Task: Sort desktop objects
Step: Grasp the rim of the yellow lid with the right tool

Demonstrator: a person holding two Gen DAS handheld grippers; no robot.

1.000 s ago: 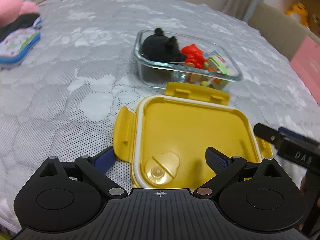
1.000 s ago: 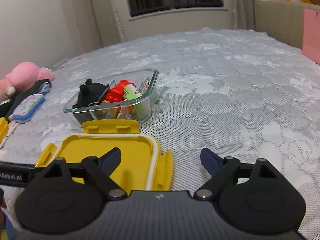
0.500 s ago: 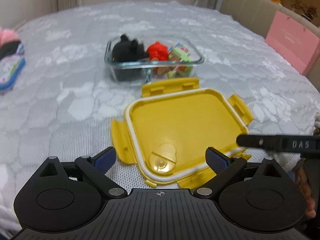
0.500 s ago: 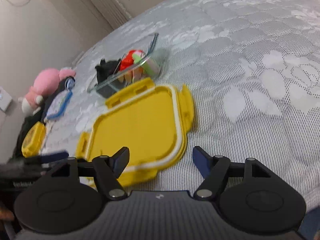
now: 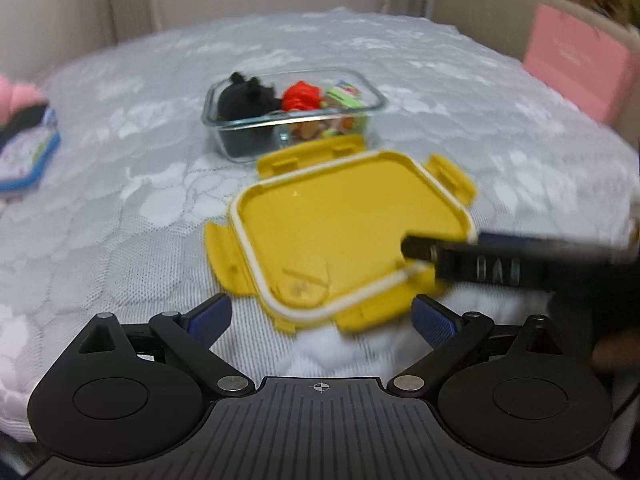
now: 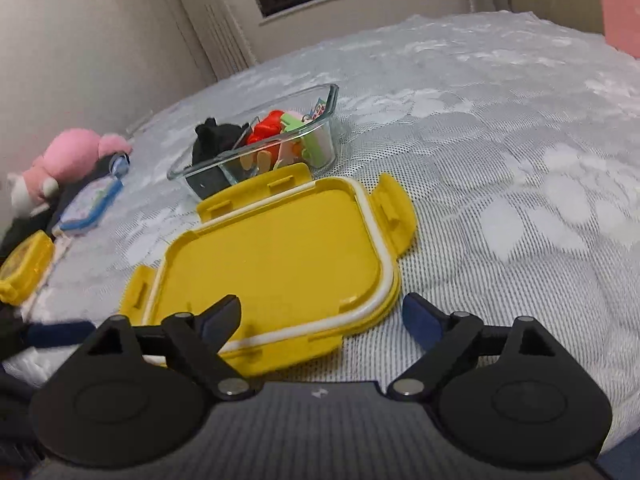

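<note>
Both the left gripper (image 5: 320,314) and the right gripper (image 6: 322,318) stand spread apart around the near edge of the yellow lid (image 6: 276,256), in front of the glass box (image 6: 320,136).

I see a yellow lid (image 6: 276,256) with a white rim seal on the bedspread (image 6: 500,168), grey with a white floral pattern. The clear glass container (image 5: 294,118) holds black, red and green pieces. My fingers (image 6: 422,322) are blue-padded on black.
</note>
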